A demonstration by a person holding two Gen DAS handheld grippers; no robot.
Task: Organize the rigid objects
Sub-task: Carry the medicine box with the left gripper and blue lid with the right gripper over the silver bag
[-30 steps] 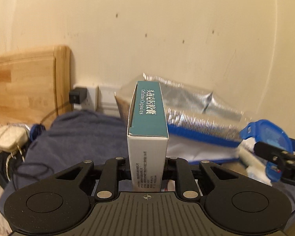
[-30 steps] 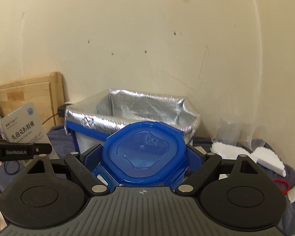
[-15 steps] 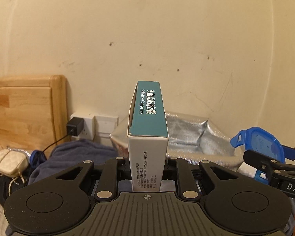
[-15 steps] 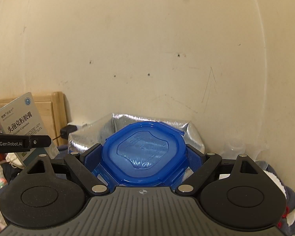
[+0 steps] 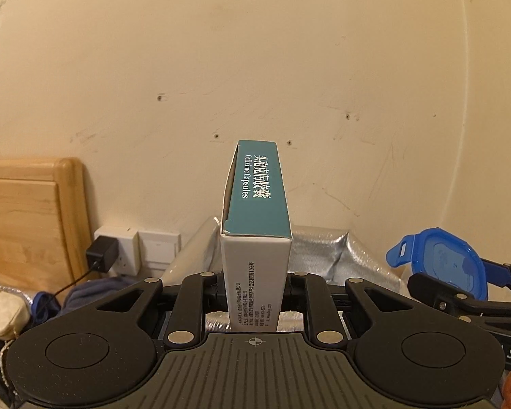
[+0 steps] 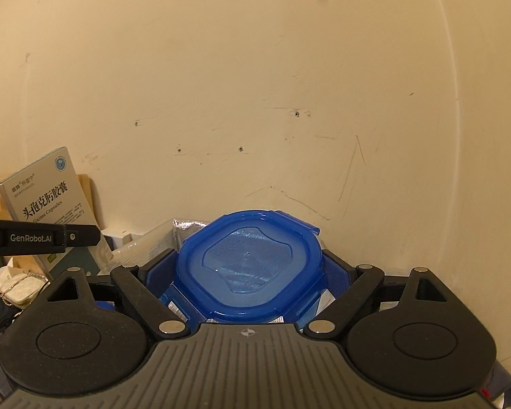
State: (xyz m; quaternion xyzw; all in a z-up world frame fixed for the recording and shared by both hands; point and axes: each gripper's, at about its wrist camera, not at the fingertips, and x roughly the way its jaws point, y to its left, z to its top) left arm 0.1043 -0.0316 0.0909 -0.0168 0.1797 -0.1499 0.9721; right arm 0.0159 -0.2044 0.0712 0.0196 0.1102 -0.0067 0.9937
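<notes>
Both grippers raised since earlier frame; foil-lined bag (image 5: 327,248) now low in view. Left gripper (image 5: 255,277) pinching one medicine box (image 5: 255,238) upright; right gripper (image 6: 247,272) clamped across one blue-lidded container (image 6: 247,266). Step: carry toward bag at far wall. Next: lower each item inside bag, release. Count: one box, one container, one bag

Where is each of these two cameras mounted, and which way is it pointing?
Left wrist: sits on the left tool, facing the wall; its own fingers clamp a box above a foil bag.
Right wrist: sits on the right tool, facing the same wall; its fingers hold a blue container.
Shared: each view shows the other tool with its load, plus the bag.
</notes>
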